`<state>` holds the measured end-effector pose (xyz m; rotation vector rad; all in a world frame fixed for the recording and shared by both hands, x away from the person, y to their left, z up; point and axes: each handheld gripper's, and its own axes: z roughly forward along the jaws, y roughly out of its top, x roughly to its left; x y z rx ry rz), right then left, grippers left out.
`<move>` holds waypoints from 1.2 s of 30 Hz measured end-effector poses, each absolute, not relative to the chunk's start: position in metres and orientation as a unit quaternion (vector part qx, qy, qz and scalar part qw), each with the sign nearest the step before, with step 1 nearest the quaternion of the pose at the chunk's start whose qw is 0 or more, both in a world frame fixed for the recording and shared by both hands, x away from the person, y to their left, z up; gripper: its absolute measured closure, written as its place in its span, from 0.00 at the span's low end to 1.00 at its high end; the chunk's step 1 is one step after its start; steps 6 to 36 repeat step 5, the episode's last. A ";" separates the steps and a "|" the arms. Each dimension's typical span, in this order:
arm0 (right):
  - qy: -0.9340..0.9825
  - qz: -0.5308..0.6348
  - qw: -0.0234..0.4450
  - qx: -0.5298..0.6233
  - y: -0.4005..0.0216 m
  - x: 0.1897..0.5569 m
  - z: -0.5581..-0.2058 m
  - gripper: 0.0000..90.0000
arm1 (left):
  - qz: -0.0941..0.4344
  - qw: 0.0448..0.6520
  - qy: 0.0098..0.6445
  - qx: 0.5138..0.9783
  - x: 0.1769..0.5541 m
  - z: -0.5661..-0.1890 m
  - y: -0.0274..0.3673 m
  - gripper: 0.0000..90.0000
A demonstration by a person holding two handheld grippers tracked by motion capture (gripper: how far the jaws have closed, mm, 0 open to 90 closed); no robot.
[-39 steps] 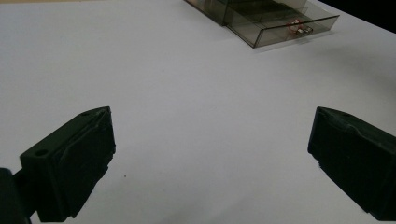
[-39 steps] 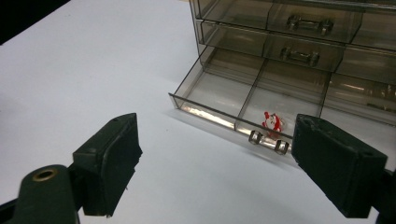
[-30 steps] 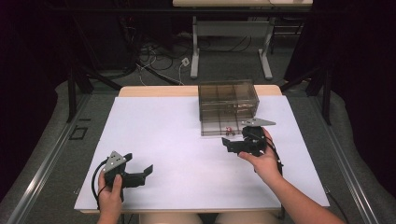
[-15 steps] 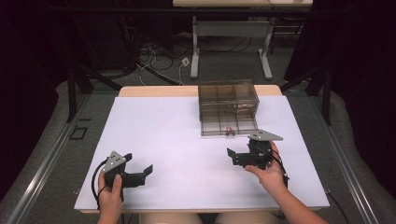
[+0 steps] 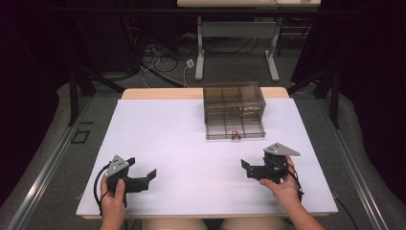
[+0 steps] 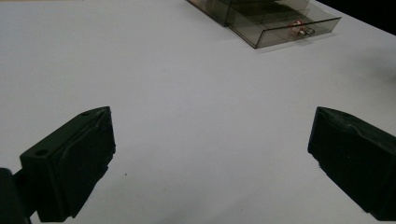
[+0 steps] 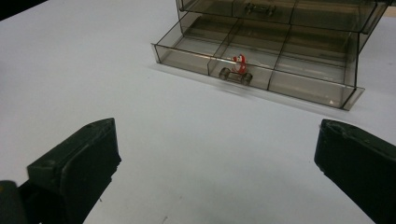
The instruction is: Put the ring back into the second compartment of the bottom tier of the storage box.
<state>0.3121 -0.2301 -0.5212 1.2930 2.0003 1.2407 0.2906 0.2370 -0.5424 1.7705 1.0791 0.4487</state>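
Two grippers rested low over the near part of the white table [image 5: 182, 143], both with jaws spread wide and nothing between them. The left gripper [image 5: 152, 175] sat near the front left corner, held in the person's left hand [image 5: 115, 201], well apart from everything else. The right gripper [image 5: 245, 166], in the right hand [image 5: 285, 188], lay at the front right, pointing inward, near but clear of the smoky transparent drawer unit [image 5: 234, 98] that stood toward the far edge of the table. The unit's bottom drawer [image 7: 261, 60] was pulled out toward the person, its front wall standing proud of the cabinet. In the right gripper view a small red object [image 7: 240, 63] showed in or at the drawer's middle front compartment, just above what looked like the drawer's handle [image 7: 235, 74]; what the red thing was could not be made out, and whether it lay inside the compartment or was fixed to the front wall was not clear. The other compartments in that drawer looked bare. Judged from this layout, the placing of the small piece appeared done and the drawer was left open, so the likely remainder was to push the drawer shut. Neither gripper touched the drawer, and the right one was the nearer to it.
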 end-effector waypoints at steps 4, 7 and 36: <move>0.726 0.450 0.230 0.467 -0.238 0.306 -0.528 0.00 | 0.184 0.487 0.445 0.729 0.292 -0.542 0.237 0.01; 0.724 0.449 0.234 0.468 -0.240 0.304 -0.530 0.00 | 0.185 0.488 0.445 0.728 0.292 -0.542 0.236 0.01; 0.724 0.449 0.234 0.468 -0.240 0.304 -0.530 0.00 | 0.185 0.488 0.445 0.728 0.292 -0.542 0.236 0.01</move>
